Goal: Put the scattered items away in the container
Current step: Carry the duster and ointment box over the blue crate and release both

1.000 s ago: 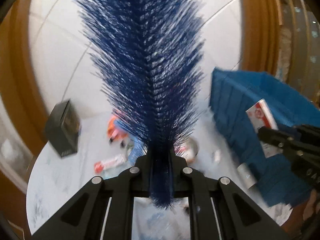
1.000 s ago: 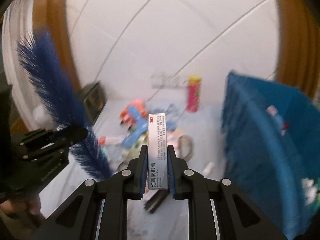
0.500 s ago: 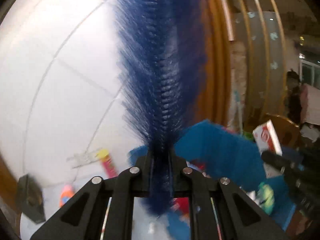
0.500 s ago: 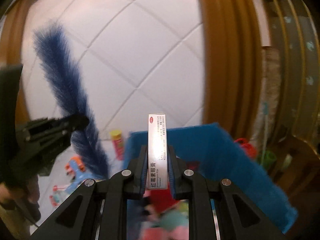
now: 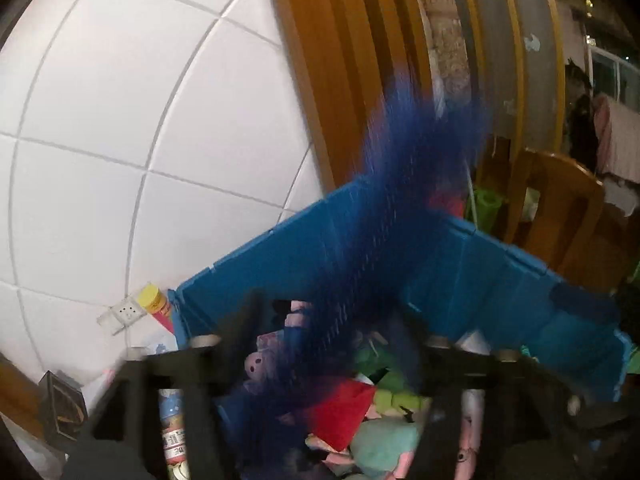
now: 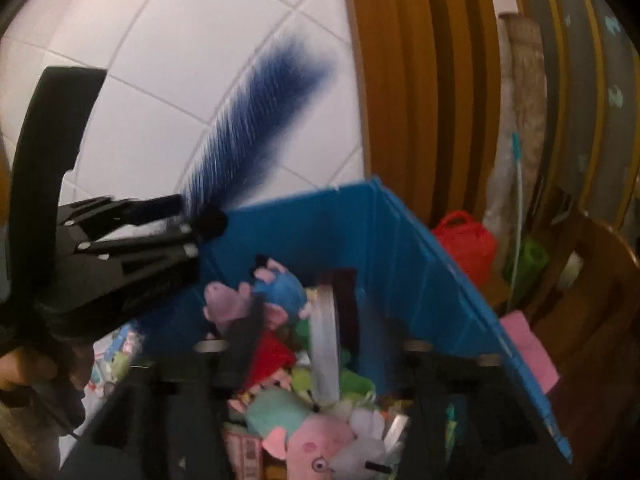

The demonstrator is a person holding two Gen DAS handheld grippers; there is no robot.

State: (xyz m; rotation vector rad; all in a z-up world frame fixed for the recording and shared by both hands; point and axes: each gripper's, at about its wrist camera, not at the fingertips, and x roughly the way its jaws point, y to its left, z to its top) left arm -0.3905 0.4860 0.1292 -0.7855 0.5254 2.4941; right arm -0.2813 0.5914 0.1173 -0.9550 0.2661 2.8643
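Both grippers hang over the blue folding container [image 5: 500, 280], which holds soft toys. The jaws of my left gripper [image 5: 328, 320] are opening. The blue bristle brush [image 5: 400, 184] leans to the right between them, blurred and clear of the pads. In the right wrist view the left gripper [image 6: 188, 236] sits at the left over the container's rim [image 6: 420, 248], with the brush [image 6: 256, 120] slanting up from it. My right gripper [image 6: 316, 320] is opening too. The white medicine box [image 6: 324, 344] is a blurred streak between its spread jaws, touching neither one.
A pink pig toy [image 6: 316, 448], a red cloth [image 5: 344, 408] and green plush lie inside. Left of the container stand a yellow-capped tube [image 5: 154, 304] and a black box [image 5: 60, 404]. A red can [image 6: 464, 244] and a wooden chair [image 5: 560, 208] stand behind, by the tiled wall.
Both grippers swung right from the littered table to above the blue container. Both sets of jaws have sprung apart, the brush now tips over and the medicine box drops.
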